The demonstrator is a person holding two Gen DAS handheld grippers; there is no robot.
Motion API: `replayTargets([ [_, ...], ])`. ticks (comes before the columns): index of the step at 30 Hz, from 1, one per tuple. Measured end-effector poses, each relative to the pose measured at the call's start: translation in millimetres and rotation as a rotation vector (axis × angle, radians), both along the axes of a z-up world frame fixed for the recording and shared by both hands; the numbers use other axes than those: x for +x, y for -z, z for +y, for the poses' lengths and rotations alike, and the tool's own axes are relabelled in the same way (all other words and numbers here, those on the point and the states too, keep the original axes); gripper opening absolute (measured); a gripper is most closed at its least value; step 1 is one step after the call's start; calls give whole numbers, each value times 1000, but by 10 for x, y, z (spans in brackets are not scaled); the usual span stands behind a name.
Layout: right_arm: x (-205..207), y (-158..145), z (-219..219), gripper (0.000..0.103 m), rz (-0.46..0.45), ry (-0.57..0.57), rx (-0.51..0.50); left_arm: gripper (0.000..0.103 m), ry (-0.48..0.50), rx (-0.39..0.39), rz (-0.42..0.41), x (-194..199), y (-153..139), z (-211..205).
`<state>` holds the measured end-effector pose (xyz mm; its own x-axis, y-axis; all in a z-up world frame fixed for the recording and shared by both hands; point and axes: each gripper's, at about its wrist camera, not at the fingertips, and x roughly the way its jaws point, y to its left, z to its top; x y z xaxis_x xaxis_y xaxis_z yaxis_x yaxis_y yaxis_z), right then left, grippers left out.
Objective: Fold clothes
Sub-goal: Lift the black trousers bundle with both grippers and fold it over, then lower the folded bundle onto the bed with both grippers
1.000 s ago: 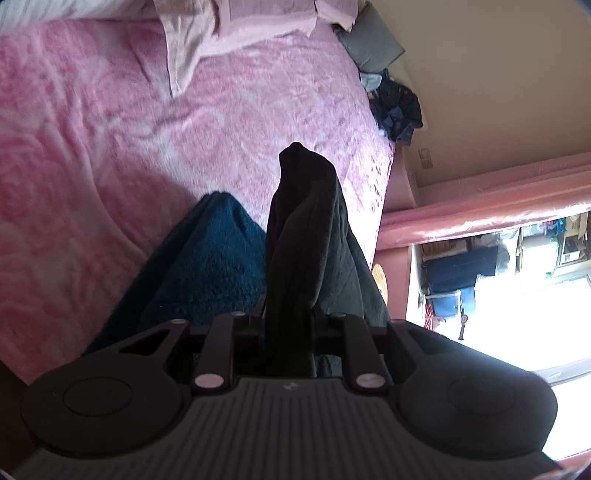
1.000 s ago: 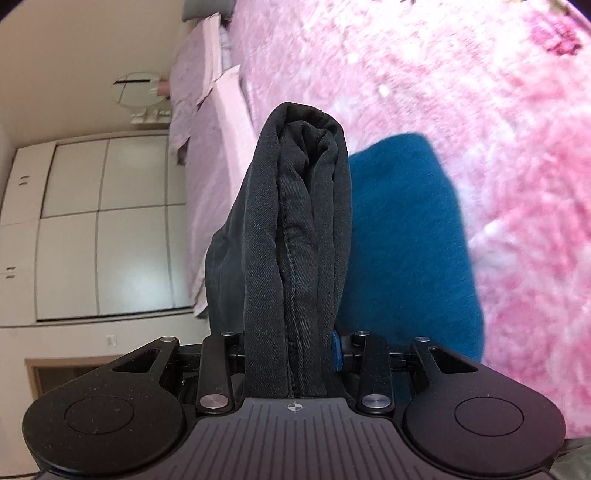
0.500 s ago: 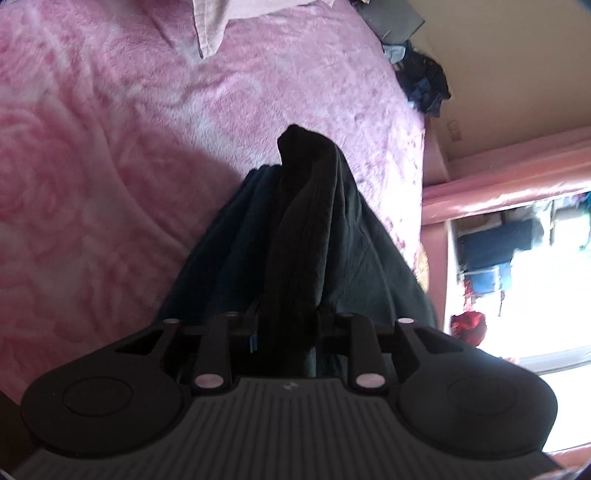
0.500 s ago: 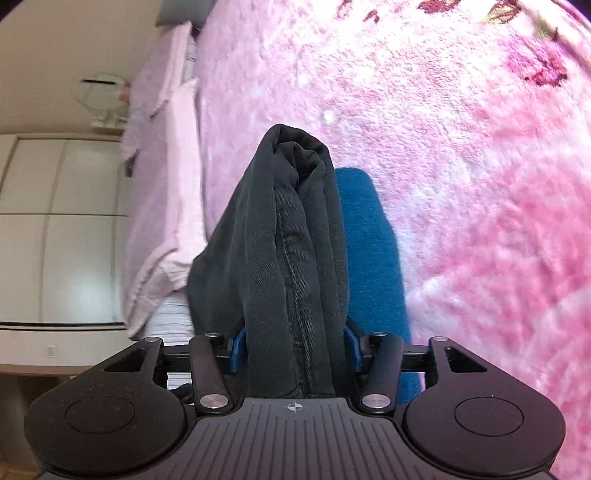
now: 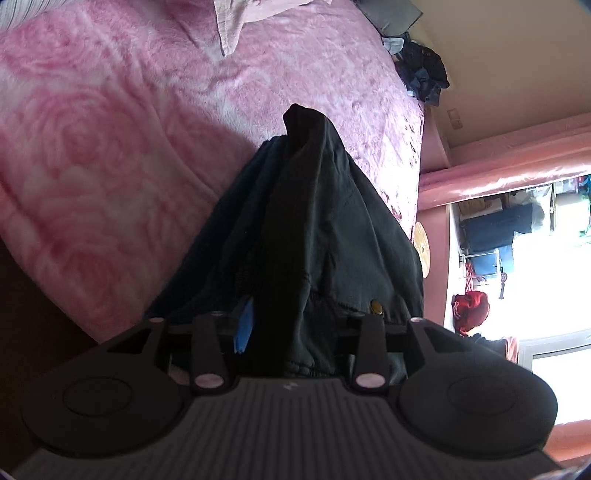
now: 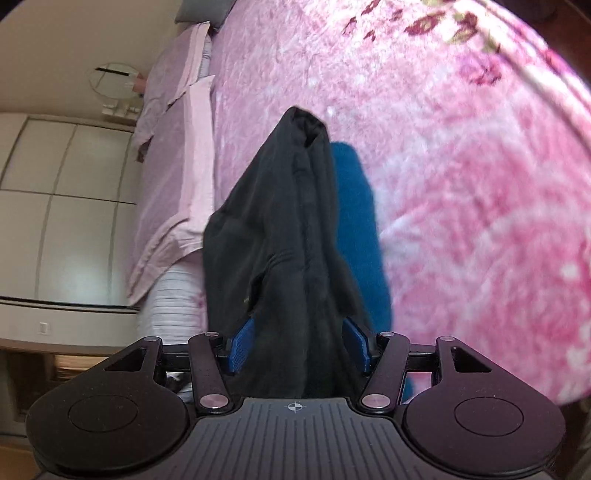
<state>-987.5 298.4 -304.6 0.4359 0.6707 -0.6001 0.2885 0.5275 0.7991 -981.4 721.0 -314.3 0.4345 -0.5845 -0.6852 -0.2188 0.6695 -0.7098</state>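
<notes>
A dark, bunched garment with a brass button stands between the jaws of my left gripper and hides its fingertips. These jaws are opening, and a blue pad shows bare beside the cloth. The same dark garment fills my right gripper, whose jaws are also opening, with both blue pads partly uncovered. Under the garment lies a teal cloth on the pink floral blanket.
Pale pink bedding lies along the bed's far side. A heap of dark clothes and a grey pillow sit at the bed's corner. White wardrobe doors stand beyond. The bed edge drops towards a bright window.
Both pairs of jaws have widened and their blue pads have come into view. The dark garment has sunk and spread, covering most of the teal cloth in the left wrist view.
</notes>
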Motion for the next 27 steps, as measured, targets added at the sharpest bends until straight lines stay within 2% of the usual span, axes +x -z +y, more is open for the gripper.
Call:
replayTargets([
  [1,-3,8,23,51,1,-5,10,25,-4,5,-6,2,4,-14],
  [2,4,15,62,13,-5,-12,6,0,-8,16,-18,6,5,-21],
  [3,16,15,97,4,-10,-22,-21,1,5,35,-34,9,9,-27],
  [6,20,36,181,2,-34,-46,-118,1,64,111,-84,10,43,-89],
  [8,-15,132,205,2,-26,-59,-162,3,118,184,-85,-17,151,-179],
  [10,-43,222,241,2,-12,-98,-197,4,125,228,-77,-50,175,-234],
  [14,13,44,252,3,5,-153,-236,3,141,287,-106,-12,-148,-287],
  [16,45,-140,280,6,-9,-179,-302,3,154,327,-155,37,-367,-301],
  [19,52,-498,381,8,-128,-209,-471,3,157,354,-226,147,-615,-336],
  [21,61,-676,496,10,-229,-231,-585,3,185,386,-261,236,-671,-439],
  [24,98,-703,730,17,-363,-310,-684,4,241,440,-276,332,-532,-663],
  [27,94,-494,968,20,-459,-428,-775,1,278,533,-233,329,-216,-826],
])
